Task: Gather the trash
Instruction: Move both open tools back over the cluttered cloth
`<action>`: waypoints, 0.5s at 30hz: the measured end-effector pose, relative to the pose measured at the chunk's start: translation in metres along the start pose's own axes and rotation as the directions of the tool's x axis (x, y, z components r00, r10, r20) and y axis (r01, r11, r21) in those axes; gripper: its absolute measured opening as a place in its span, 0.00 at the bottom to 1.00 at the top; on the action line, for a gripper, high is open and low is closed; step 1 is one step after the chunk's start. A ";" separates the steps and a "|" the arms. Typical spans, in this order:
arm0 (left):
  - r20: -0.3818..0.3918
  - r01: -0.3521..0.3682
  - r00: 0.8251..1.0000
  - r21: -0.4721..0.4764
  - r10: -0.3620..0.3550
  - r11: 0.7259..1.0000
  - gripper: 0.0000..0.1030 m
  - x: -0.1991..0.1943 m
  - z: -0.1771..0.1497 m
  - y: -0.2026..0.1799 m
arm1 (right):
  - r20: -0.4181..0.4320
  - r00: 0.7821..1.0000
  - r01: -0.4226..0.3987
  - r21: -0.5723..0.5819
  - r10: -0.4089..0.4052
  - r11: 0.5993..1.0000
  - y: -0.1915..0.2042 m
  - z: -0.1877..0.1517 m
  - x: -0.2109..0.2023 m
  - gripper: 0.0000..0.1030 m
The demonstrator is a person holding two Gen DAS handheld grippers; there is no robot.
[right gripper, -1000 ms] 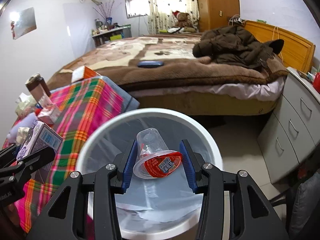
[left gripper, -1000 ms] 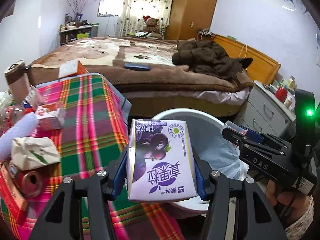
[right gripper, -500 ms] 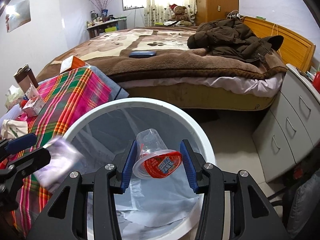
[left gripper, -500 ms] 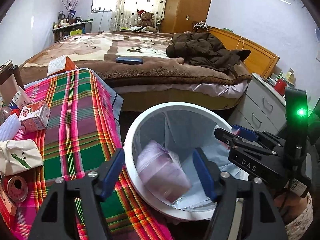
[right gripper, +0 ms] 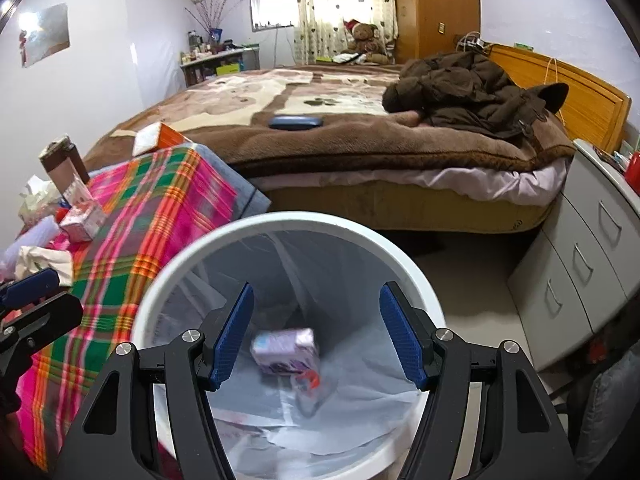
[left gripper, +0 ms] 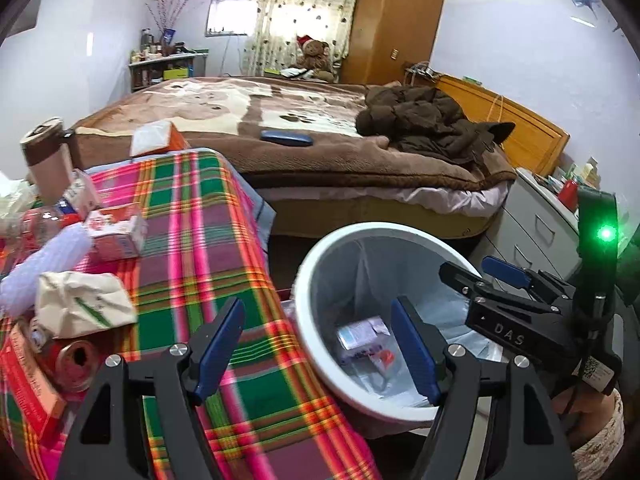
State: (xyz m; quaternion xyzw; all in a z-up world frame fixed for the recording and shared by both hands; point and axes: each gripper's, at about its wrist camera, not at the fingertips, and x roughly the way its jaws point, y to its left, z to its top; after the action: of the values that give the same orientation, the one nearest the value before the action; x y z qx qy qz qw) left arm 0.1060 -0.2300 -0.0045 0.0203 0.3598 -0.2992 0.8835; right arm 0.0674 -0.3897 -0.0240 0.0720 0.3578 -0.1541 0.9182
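Left gripper [left gripper: 318, 346], right gripper [right gripper: 316, 334]: black frames, blue ribbed jaws, silver screws; "DAS" marking, green LED.

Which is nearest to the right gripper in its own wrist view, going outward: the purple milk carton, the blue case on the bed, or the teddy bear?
From the right gripper, nearest first:
1. Purple milk carton, just below, inside the white bin.
2. Blue case, ahead on the brown blanket.
3. Teddy bear, far back by the curtain.
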 end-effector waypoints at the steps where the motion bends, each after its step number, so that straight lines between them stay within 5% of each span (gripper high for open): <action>1: 0.005 -0.006 1.000 -0.004 0.006 1.000 0.75 -0.004 0.000 0.003 | 0.007 1.000 -0.004 -0.001 0.004 1.000 0.003 0.001 -0.002 0.65; 15: 0.082 -0.168 0.981 -0.121 0.178 0.978 0.77 -0.061 -0.019 0.079 | 0.070 0.991 -0.114 -0.052 0.118 0.992 0.057 0.006 -0.016 0.65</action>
State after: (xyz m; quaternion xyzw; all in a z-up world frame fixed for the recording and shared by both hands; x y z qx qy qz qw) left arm 0.1029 -0.1291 0.0063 -0.0127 0.3319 -0.2006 0.9216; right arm 0.0793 -0.3338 -0.0080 0.0650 0.3231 -0.0943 0.9394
